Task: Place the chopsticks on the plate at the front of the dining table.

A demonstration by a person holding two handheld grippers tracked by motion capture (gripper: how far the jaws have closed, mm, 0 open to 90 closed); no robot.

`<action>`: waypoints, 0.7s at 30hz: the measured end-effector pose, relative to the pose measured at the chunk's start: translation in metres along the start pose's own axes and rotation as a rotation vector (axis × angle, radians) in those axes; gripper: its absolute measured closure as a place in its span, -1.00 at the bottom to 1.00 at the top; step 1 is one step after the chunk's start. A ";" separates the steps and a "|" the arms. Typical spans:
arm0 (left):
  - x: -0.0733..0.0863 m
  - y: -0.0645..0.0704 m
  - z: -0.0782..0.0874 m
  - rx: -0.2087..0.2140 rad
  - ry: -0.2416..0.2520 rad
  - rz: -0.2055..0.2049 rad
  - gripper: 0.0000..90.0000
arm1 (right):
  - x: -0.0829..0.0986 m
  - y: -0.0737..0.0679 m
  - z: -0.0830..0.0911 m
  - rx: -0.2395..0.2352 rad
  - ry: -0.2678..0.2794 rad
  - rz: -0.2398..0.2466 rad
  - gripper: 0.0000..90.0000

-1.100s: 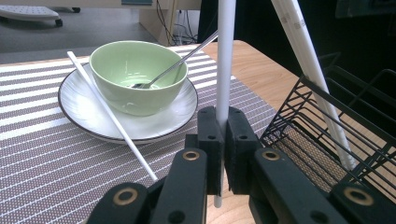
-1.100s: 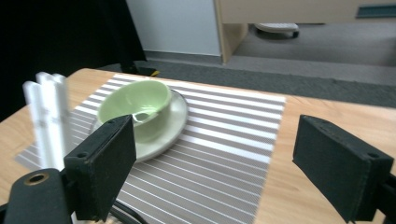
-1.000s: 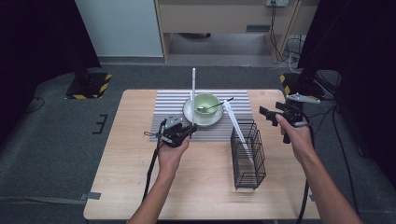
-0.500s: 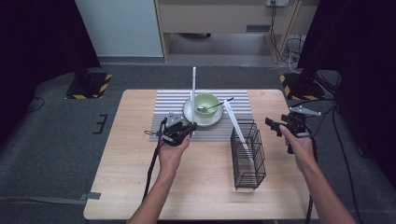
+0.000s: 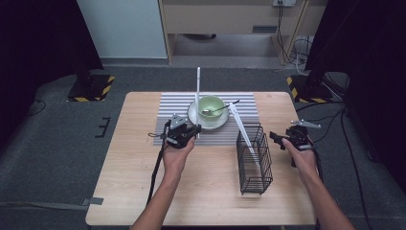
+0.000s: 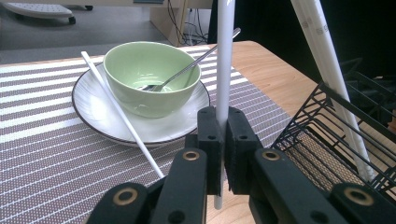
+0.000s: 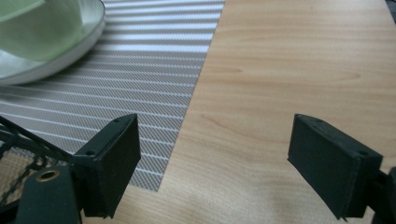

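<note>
Bowl: a pale green bowl (image 5: 211,107) sits on a white plate (image 5: 195,116) with a dark rim, and a metal spoon (image 6: 187,70) lies in the bowl, its handle leaning over the rim.
Rack: a black wire basket (image 5: 253,158) stands on the bare wood to the right of the striped mat (image 5: 174,103); one white chopstick (image 5: 243,132) leans in it, its top sticking out toward the plate.
Plate edge: a second white chopstick (image 6: 122,116) lies slanted across the plate rim and onto the mat.
Left gripper: the left gripper (image 5: 190,131) pinches a third white chopstick (image 6: 224,70) upright between its black jaws, just in front of the plate.
Right gripper: the right gripper (image 5: 279,138) hovers over the table's right edge, jaws spread wide with nothing between them.
Change: since a second ago the right hand has drawn back from beside the plate toward the person and to the right of the basket; the left hand has kept its place.
Surfaces: light wood-grain table (image 5: 134,182), ribbed grey-and-white mat, glossy glazed crockery, thin round sticks.
</note>
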State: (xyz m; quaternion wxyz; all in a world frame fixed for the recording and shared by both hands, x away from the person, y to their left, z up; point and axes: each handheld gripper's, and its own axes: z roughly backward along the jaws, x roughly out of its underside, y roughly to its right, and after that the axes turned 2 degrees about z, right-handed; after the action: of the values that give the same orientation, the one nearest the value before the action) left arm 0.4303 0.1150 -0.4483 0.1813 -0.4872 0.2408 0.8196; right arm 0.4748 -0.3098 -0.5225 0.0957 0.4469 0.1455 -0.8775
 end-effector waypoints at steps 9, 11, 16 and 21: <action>-0.002 0.000 -0.002 -0.008 -0.002 0.001 0.91 | 0.016 0.004 -0.010 0.029 -0.040 -0.028 -0.63; -0.004 0.001 -0.002 -0.009 -0.002 -0.001 0.91 | 0.018 0.004 -0.012 0.034 -0.044 -0.032 -0.63; -0.007 0.001 -0.005 -0.015 -0.002 -0.002 0.91 | 0.023 0.004 -0.015 0.054 -0.060 -0.033 -0.64; -0.008 0.000 -0.008 -0.024 -0.004 0.001 0.91 | 0.028 0.004 -0.017 0.074 -0.064 -0.027 -0.65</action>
State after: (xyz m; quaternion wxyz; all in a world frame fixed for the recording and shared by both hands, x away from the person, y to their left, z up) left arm 0.4396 0.1100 -0.4443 0.1754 -0.4874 0.2310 0.8236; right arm 0.4728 -0.3093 -0.5550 0.0718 0.4196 0.1160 -0.8974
